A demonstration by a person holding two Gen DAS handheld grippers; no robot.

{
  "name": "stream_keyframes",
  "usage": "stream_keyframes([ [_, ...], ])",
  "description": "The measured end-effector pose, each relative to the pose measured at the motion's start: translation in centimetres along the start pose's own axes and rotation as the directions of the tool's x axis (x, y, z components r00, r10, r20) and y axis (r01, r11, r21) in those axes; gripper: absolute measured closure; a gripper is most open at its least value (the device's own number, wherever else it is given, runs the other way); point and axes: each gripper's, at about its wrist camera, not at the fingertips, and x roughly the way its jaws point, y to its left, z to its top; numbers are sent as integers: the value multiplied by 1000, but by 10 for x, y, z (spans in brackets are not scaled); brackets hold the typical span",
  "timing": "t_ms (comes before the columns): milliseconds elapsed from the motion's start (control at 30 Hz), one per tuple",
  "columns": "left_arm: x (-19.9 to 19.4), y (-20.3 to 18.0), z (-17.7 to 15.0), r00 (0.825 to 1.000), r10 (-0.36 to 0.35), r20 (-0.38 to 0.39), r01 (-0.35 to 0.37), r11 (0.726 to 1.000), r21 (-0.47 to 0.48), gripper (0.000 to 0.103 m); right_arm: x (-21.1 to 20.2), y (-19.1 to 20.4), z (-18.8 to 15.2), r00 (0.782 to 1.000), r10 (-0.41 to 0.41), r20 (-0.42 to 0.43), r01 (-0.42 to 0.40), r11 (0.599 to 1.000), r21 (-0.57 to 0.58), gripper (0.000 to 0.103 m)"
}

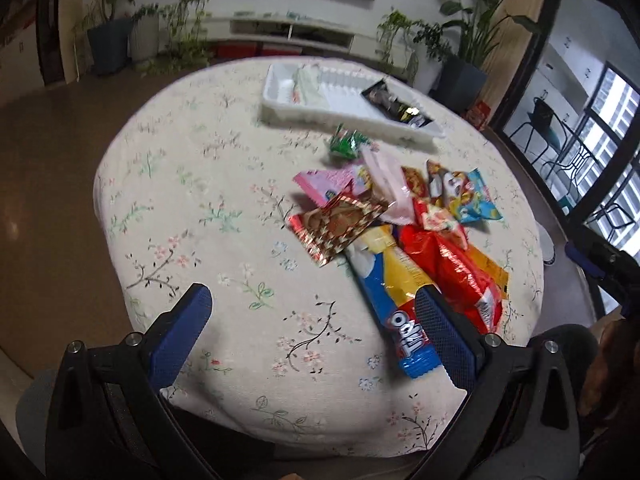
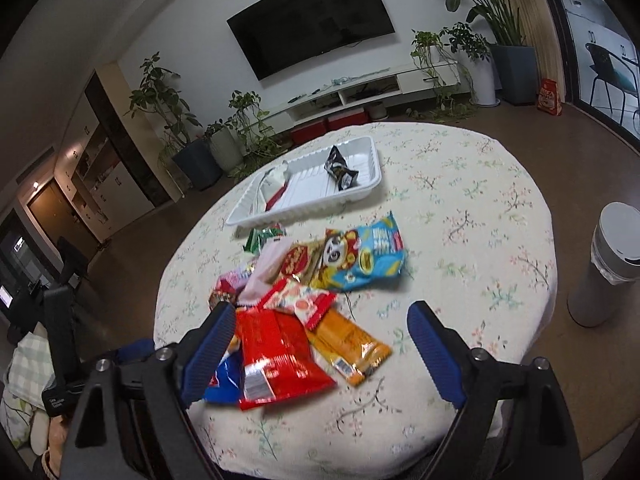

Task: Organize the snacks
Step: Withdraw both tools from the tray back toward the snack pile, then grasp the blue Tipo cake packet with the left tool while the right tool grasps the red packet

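Observation:
A pile of snack packets lies on the round table with a floral cloth (image 1: 200,200). It holds a blue pack (image 1: 390,300), a red bag (image 1: 460,276), a gold checkered packet (image 1: 340,224), a pink packet (image 1: 332,184) and a green packet (image 1: 346,142). Behind the pile a white tray (image 1: 280,112) carries a black packet (image 1: 396,104) and a pale packet (image 1: 308,84). My left gripper (image 1: 316,308) hangs open over the near cloth, its right finger over the blue pack. My right gripper (image 2: 322,314) is open above the red bag (image 2: 276,356) and an orange packet (image 2: 348,340), touching neither.
A light blue packet (image 2: 372,260) tops the far side of the pile, in front of the white tray (image 2: 312,196). A grey bin (image 2: 600,272) stands on the floor right of the table. Potted plants (image 2: 160,96) and a low white TV shelf (image 2: 360,92) line the far wall.

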Motion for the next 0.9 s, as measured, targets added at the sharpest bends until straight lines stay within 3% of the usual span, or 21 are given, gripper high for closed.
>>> stream_keyframes([
  [100, -12, -7, 6, 996, -16, 93, 16, 1000, -1, 0, -7, -6, -4, 998, 65, 12, -65, 997, 51, 12],
  [133, -13, -11, 9, 997, 5, 79, -7, 1000, 17, 0, -9, -7, -5, 997, 80, 19, -81, 995, 61, 11],
  [200, -5, -21, 11, 997, 78, -24, -76, 993, 91, 0, -10, -5, -5, 997, 73, -13, -72, 997, 41, 10],
  [300, -8, -25, 10, 995, 103, 1, -103, 988, 112, 1, -9, -1, -6, 997, 52, -50, -52, 999, 7, 11],
  [467, 0, -37, 15, 994, 94, -47, -86, 984, 155, 1, -4, -5, -7, 995, 36, -94, -33, 999, 43, 11],
  [633, 12, -45, 30, 996, 24, -88, -15, 996, 91, 1, -5, -5, -10, 995, 5, -102, -2, 1000, 31, 11],
  [900, 54, -58, 33, 979, 89, -183, -63, 987, 145, 1, -1, -6, -17, 991, 5, -132, 0, 999, 34, 11],
])
